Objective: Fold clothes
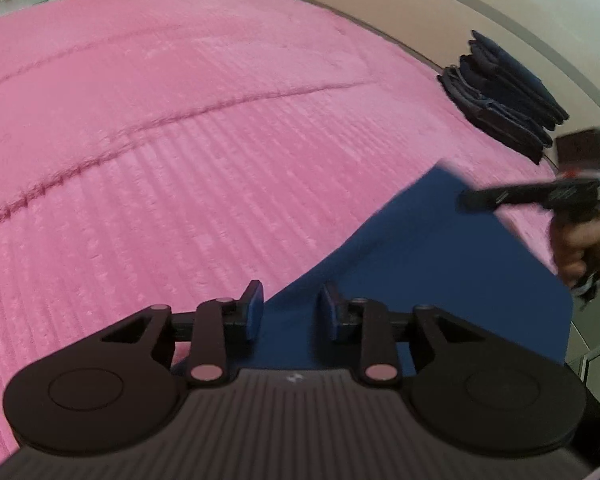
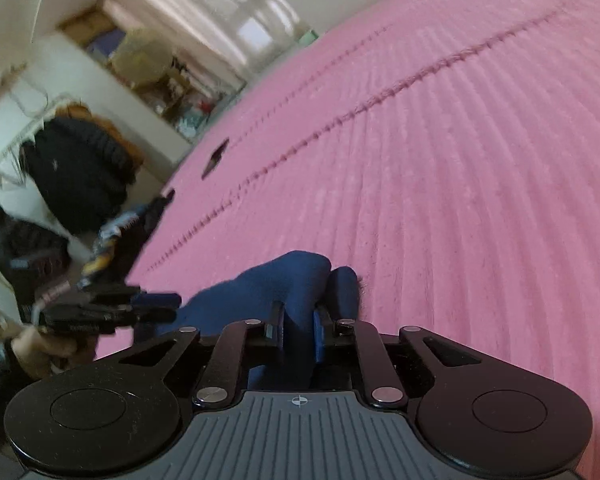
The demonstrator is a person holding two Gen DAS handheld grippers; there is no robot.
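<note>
A blue cloth (image 1: pixel 440 260) hangs stretched above the pink bedspread (image 1: pixel 180 140). My left gripper (image 1: pixel 293 310) is partly open, and the cloth's near edge passes between its blue-padded fingers (image 1: pixel 254 308) without being pinched. At the cloth's far corner my right gripper (image 1: pixel 470 200) is shut on the fabric. In the right wrist view the right gripper (image 2: pixel 298 330) clamps a bunched fold of the blue cloth (image 2: pixel 284 280). The left gripper (image 2: pixel 168 306) shows blurred at the left, by the cloth's other end, with a hand (image 2: pixel 40 346) holding it.
A pile of folded dark clothes (image 1: pixel 500 92) sits at the bed's far right edge. Beyond the bed's left side are a hanging black jacket (image 2: pixel 76 168), cluttered shelves (image 2: pixel 172 80) and a small dark object (image 2: pixel 216 156) on the bedspread (image 2: pixel 460 160).
</note>
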